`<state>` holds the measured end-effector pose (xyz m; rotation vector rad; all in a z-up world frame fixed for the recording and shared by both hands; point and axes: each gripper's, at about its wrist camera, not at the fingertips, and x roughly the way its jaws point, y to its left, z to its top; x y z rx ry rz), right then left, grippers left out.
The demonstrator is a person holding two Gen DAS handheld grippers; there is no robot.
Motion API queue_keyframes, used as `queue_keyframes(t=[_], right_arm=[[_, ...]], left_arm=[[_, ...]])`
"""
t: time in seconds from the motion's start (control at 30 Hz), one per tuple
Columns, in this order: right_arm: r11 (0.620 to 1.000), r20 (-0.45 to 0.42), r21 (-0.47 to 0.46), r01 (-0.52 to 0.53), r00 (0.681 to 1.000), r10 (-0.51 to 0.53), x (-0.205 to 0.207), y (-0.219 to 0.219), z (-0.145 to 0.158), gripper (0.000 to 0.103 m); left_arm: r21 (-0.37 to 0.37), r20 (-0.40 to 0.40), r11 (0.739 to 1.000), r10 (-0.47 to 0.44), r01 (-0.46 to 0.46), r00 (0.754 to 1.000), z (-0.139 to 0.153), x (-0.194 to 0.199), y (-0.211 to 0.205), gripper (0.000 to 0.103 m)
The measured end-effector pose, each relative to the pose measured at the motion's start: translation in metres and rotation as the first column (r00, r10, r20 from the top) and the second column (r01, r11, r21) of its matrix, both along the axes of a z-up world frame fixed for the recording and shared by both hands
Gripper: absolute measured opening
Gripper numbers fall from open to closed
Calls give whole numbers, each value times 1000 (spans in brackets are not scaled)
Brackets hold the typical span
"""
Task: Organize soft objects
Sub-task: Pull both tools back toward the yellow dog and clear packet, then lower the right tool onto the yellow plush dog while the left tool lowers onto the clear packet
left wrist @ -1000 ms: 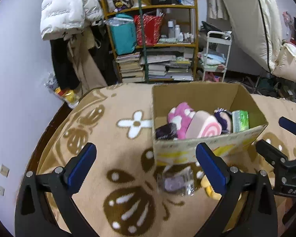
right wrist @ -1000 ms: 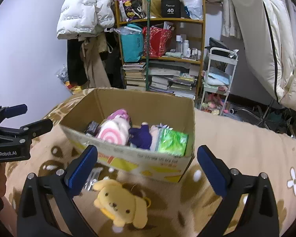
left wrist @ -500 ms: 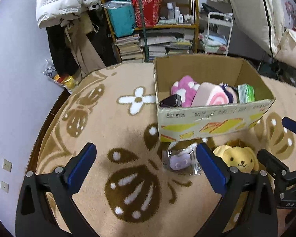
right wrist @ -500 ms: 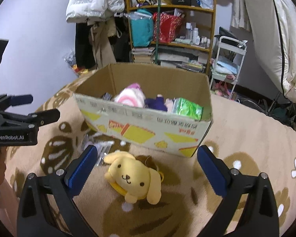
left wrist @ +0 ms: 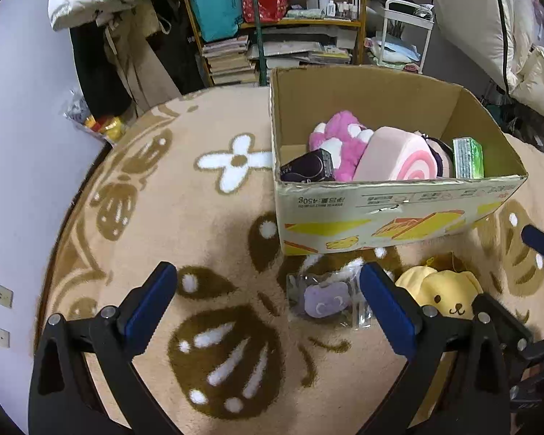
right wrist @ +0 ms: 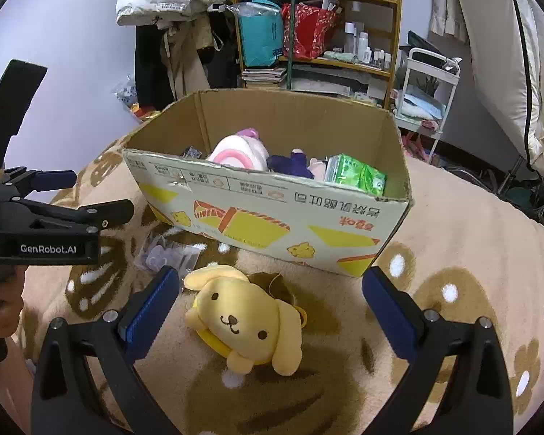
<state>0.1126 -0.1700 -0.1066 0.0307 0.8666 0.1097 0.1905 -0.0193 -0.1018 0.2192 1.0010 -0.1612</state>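
Right wrist view, nearest first: right gripper [right wrist: 270,306] spread wide, nothing between its blue pads, poised over a yellow dog plush [right wrist: 244,320] lying face up on the tan patterned blanket [right wrist: 464,239]. Plush sits nearer the left pad than the right; contact with the pad cannot be told. Just beyond and left of the plush, a clear plastic packet with a small purple toy [right wrist: 168,255] lies flat. Left gripper [right wrist: 90,197] comes in from the left edge, held in a hand [right wrist: 3,311]; its fingers likewise parted and empty. Left wrist view shows the left gripper [left wrist: 268,302] with the packet [left wrist: 326,301] close against the inside of its right pad. Farther back, the open cardboard box [right wrist: 268,217] holds a pink swirl roll cushion [left wrist: 395,159], a pink plush [left wrist: 339,137], a dark packet [left wrist: 310,168], a purple plush [right wrist: 290,161] and a green pack [right wrist: 357,175]. Cluttered shelving [right wrist: 319,25] stands behind.
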Motion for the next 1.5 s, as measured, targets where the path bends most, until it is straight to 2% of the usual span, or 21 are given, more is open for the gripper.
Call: queue_keyframes(t=[0.6, 1.07, 1.23, 1.43, 1.5], right_arm=[[1000, -139, 5, -14, 990, 15, 24, 11, -36, 103], [999, -250, 4, -44, 967, 44, 40, 24, -68, 103], [999, -277, 5, -52, 959, 52, 42, 29, -76, 103], [999, -294, 7, -44, 955, 44, 44, 32, -81, 103], [999, -305, 16, -39, 951, 42, 45, 31, -84, 103]], left_arm=[[-28, -162, 1000, -13, 8, 987, -50, 21, -10, 100], [-122, -283, 992, -7, -29, 959, -81, 36, -12, 100], [-96, -288, 995, -16, -12, 958, -87, 39, -20, 100], [-11, -268, 1000, -17, 14, 963, -96, 35, -40, 100], [-5, -266, 1000, -11, 10, 964, -97, 34, -45, 100]])
